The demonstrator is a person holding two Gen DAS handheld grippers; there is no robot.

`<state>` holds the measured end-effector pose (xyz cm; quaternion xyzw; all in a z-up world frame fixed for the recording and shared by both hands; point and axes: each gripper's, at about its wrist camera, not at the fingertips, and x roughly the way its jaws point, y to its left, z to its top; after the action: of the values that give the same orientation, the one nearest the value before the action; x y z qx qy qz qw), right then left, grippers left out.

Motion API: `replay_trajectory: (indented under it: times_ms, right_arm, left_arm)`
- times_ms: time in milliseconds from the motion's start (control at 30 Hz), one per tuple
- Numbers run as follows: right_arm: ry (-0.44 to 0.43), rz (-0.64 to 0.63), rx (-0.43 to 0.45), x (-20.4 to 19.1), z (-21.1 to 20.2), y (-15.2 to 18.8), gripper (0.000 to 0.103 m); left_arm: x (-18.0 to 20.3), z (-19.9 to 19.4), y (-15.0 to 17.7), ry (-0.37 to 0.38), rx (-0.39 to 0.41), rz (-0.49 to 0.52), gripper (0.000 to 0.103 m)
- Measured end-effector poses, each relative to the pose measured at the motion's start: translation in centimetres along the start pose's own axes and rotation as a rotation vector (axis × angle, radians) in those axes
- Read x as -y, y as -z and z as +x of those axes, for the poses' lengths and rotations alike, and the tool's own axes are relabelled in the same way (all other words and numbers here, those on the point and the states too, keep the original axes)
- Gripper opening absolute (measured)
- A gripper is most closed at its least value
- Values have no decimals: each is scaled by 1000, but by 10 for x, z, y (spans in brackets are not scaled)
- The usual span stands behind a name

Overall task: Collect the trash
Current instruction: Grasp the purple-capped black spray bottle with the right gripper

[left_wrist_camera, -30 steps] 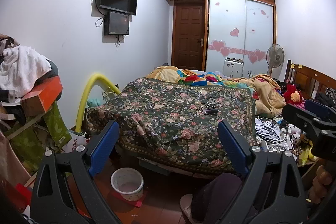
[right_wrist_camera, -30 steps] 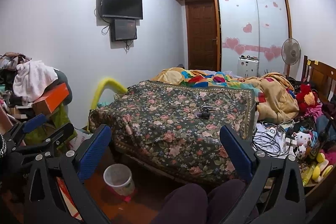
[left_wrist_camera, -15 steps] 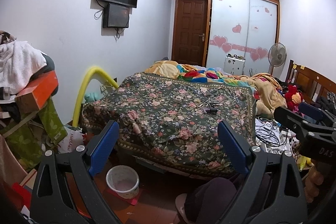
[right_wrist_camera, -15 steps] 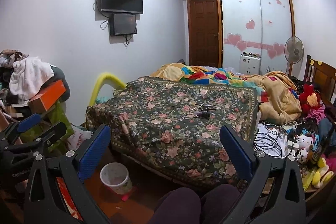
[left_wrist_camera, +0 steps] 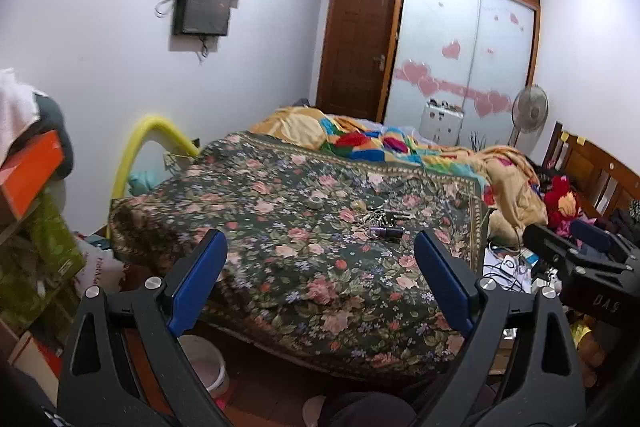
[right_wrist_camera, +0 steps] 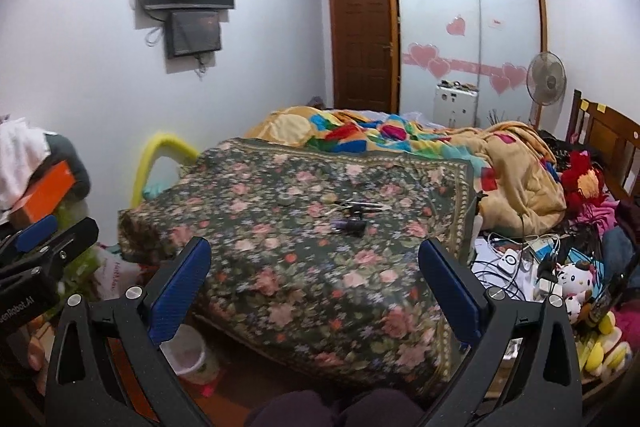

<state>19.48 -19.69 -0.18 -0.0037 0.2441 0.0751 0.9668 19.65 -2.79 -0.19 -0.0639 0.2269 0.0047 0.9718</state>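
Note:
A white trash bucket stands on the floor at the foot of the bed, also in the right wrist view. Small loose items and a tape roll lie on the floral bedspread; they also show in the right wrist view. My left gripper is open and empty, held above the bed's near edge. My right gripper is open and empty beside it. Each gripper shows at the edge of the other's view.
A cluttered pile with an orange box stands at the left. Cables, chargers and plush toys crowd the right. A yellow foam tube arches by the wall. A fan, wardrobe and door stand at the back.
Both grippers have moved forward and up toward the bed; the bedspread looms larger and the bucket has slid lower in both views. Both stay open.

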Motion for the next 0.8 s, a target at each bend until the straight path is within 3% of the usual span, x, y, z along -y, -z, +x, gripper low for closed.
replay_trajectory:
  times_ms: [300, 433, 800]
  right_arm:
    - [97, 24, -111, 59, 100, -12, 103]
    - [99, 24, -187, 83, 149, -8, 103]
    - [-67, 78, -377, 117, 305, -2, 103]
  left_arm:
    - [24, 137, -5, 10, -151, 6, 95]
    - [34, 198, 3, -11, -213, 28, 95]
    - [35, 326, 39, -26, -355, -8, 95]
